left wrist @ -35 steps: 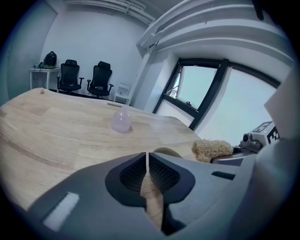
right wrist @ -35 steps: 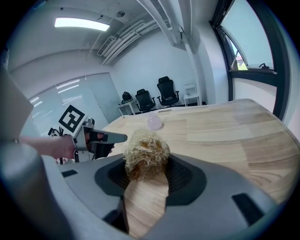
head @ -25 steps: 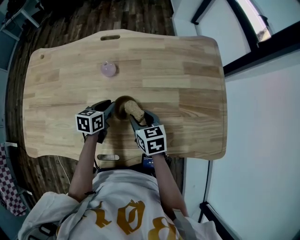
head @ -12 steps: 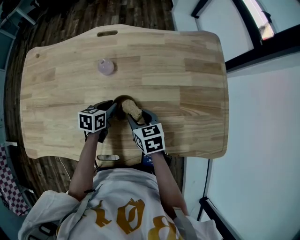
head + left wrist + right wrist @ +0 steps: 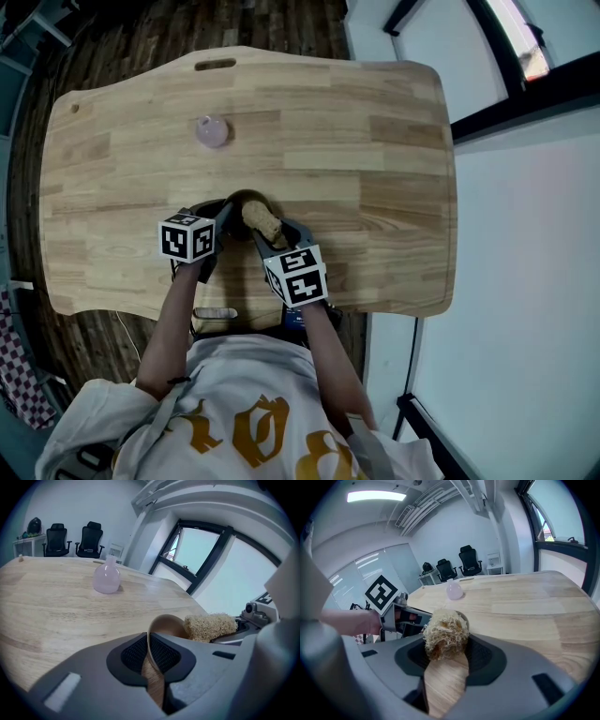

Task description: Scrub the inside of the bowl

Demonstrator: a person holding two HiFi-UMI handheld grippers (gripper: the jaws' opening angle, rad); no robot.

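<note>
A small brown wooden bowl (image 5: pixel 241 203) stands near the table's front edge, tilted. My left gripper (image 5: pixel 222 217) is shut on its thin rim (image 5: pixel 151 645), with one pad inside the bowl (image 5: pixel 165 627) and one outside. My right gripper (image 5: pixel 269 238) is shut on a tan loofah scrubber (image 5: pixel 263 223). The scrubber's (image 5: pixel 211 626) tip pokes into the bowl's mouth from the right. In the right gripper view the loofah (image 5: pixel 445 632) fills the gap between the jaws and hides most of the bowl (image 5: pixel 462 617) behind it.
A small pink round bottle (image 5: pixel 213 131) stands on the wooden table (image 5: pixel 375 141) further back left, also visible as a pink bottle (image 5: pixel 107 577). The table's front edge is just below the grippers. Black office chairs (image 5: pixel 469 560) stand beyond the far end.
The right gripper with the scrubber has shifted slightly left and back against the bowl. The left gripper keeps its hold on the rim, hardly moving.
</note>
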